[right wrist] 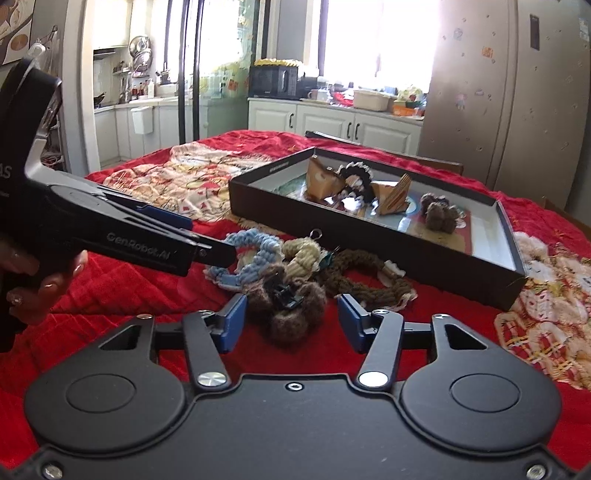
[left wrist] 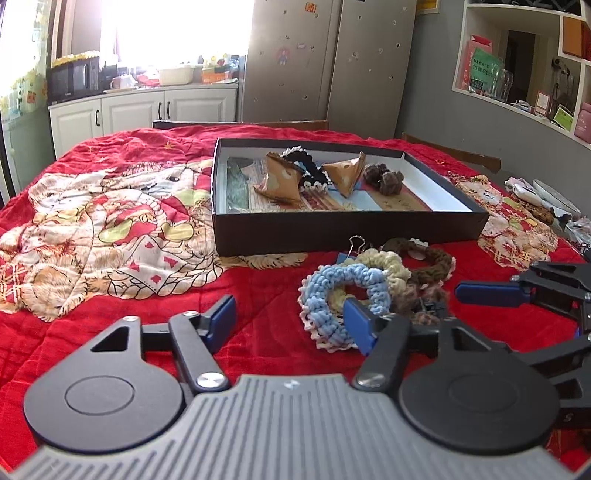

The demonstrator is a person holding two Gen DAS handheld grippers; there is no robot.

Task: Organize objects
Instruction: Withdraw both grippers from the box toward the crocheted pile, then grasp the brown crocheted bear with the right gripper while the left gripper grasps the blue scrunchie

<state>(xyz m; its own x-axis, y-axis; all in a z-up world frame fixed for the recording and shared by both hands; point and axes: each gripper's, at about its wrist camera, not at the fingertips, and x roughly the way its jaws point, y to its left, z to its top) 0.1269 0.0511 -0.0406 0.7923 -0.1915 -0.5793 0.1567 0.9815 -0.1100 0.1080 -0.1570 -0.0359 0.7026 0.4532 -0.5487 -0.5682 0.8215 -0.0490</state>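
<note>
The right gripper [right wrist: 291,325] stood wide, straddling the brown fuzzy hair clip [right wrist: 291,310] just ahead, likely to lift it toward the black box [right wrist: 369,240] beyond, while the left gripper [left wrist: 291,325], also wide, flanked the blue crocheted scrunchie [left wrist: 332,291].

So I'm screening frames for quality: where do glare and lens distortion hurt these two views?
Left wrist view: the window blows out white and the wall shelf curves at the right edge. Right wrist view: the window flares over the fridge; the black box stays sharp.
</note>
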